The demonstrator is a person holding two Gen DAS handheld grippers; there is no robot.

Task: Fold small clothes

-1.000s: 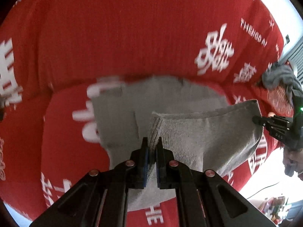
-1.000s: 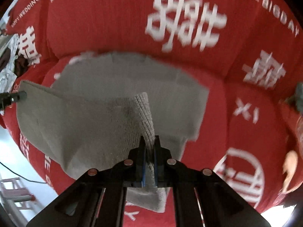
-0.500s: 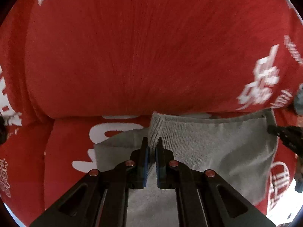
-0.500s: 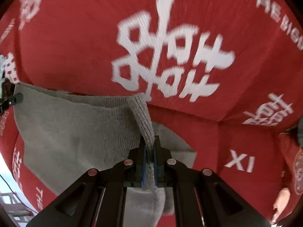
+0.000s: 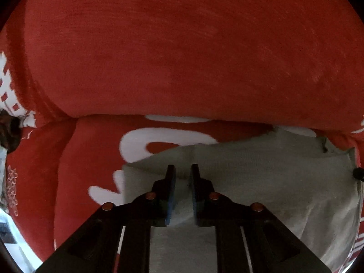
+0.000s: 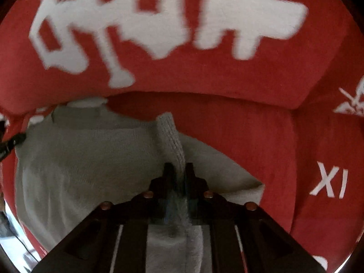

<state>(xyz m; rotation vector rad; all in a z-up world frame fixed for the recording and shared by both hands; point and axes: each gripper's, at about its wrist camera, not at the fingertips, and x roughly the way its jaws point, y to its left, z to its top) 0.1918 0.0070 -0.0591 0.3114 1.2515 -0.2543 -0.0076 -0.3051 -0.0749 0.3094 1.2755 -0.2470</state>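
A grey knit garment (image 5: 261, 182) lies doubled over on the seat of a red sofa (image 5: 182, 56), its far edge close to the backrest. The left gripper (image 5: 182, 175) is opening, its pads apart above the cloth. The right gripper (image 6: 176, 173) is also opening, the ribbed hem (image 6: 170, 136) between its loosening pads. This fold looks laid down; releasing and any further folds remain.
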